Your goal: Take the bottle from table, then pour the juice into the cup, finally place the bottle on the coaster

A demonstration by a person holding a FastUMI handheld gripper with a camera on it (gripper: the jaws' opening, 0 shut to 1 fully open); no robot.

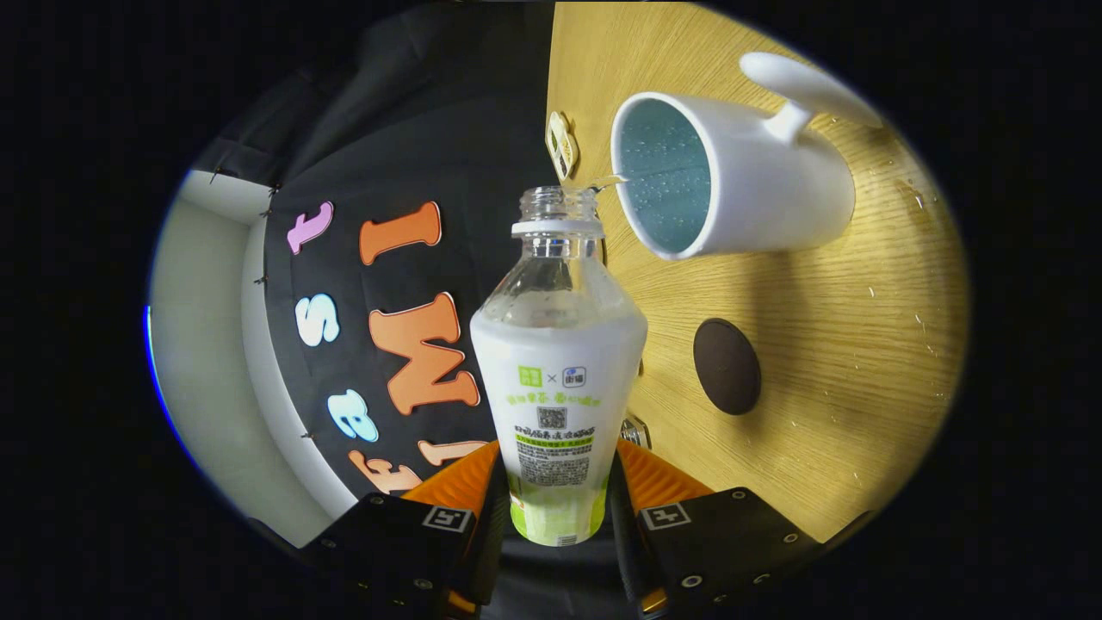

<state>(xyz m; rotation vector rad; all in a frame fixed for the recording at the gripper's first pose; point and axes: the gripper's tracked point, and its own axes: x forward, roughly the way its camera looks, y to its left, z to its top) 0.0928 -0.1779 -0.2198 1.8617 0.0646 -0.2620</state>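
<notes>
One wooden bench [826, 362] takes up the whole span from my 12 o'clock round to 4 o'clock; its near edge runs up through the middle of my view, past the bottle's mouth, with the booth's black wall beyond it on the 9 o'clock side. From where I sit the scene is rolled over, so the bench stands like a wall.

Next in size, the bottle [558, 379] sits between the fingers of my tool [558, 508]; both fingers are pressed against its labelled lower body, clamped firmly. Its neck points to 12 o'clock, cap off, clear shoulder above a white label.

At 1 o'clock is the white cup [732, 176], its open mouth just beside the bottle's mouth, handle at the far side. A thin stream of liquid [605, 182] bridges from the bottle's lip to the cup's rim.

At 3 o'clock of the bottle lies the dark round coaster [727, 366], well apart from the cup, with bare wood all round it. Small droplets [914, 200] speckle the bench beyond the cup.
</notes>
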